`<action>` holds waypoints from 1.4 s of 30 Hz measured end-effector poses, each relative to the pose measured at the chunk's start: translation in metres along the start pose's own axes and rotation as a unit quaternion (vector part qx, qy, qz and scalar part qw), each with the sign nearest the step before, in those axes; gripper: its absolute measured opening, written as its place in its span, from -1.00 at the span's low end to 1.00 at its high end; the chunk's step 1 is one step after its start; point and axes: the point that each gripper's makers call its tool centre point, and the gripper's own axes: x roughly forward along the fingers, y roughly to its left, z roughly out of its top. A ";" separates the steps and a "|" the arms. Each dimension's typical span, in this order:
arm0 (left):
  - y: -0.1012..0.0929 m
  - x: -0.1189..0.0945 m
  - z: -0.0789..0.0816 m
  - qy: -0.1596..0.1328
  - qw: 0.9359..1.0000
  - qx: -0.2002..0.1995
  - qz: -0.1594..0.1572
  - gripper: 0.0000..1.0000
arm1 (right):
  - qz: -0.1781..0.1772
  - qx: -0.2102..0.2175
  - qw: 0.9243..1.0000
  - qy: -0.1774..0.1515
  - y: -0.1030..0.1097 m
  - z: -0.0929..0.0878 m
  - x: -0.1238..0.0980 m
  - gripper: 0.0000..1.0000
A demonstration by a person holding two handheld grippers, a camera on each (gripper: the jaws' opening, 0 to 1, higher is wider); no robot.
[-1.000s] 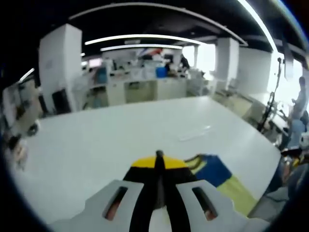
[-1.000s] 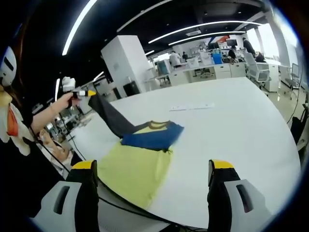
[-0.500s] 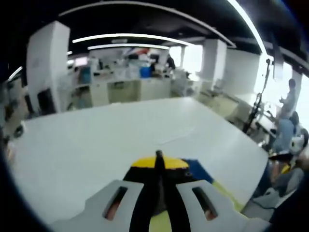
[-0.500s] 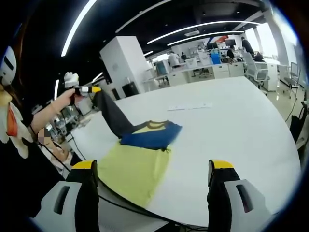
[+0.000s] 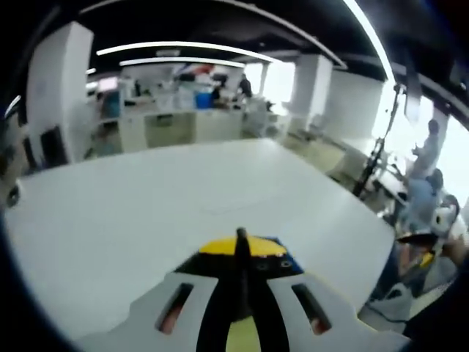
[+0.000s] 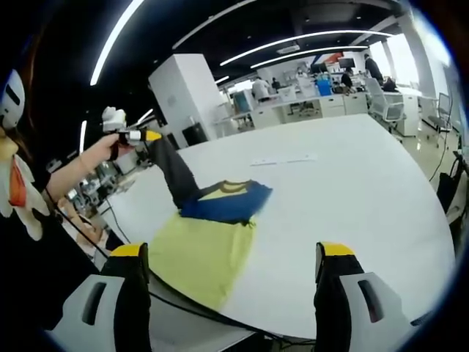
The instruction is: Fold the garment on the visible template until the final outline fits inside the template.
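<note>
Nearby, garment point(image 6: 207, 246) on white table point(image 6: 352, 191)

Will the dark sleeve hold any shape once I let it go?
Probably not. The sleeve hangs limp from the left gripper, so it looks floppy and light. The shirt lies flat on the table; it would likely drape and may slide.

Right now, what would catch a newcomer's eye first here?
The yellow and blue garment lying near the edge of the big white table. Then its dark sleeve, lifted up off the table by the left gripper, shut on it, while the right gripper hangs open nearby.
</note>
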 end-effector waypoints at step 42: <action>-0.064 0.100 -0.079 0.121 0.990 0.012 -0.066 -1.00 | -0.015 0.004 1.000 0.006 -0.005 -0.007 -0.012 0.88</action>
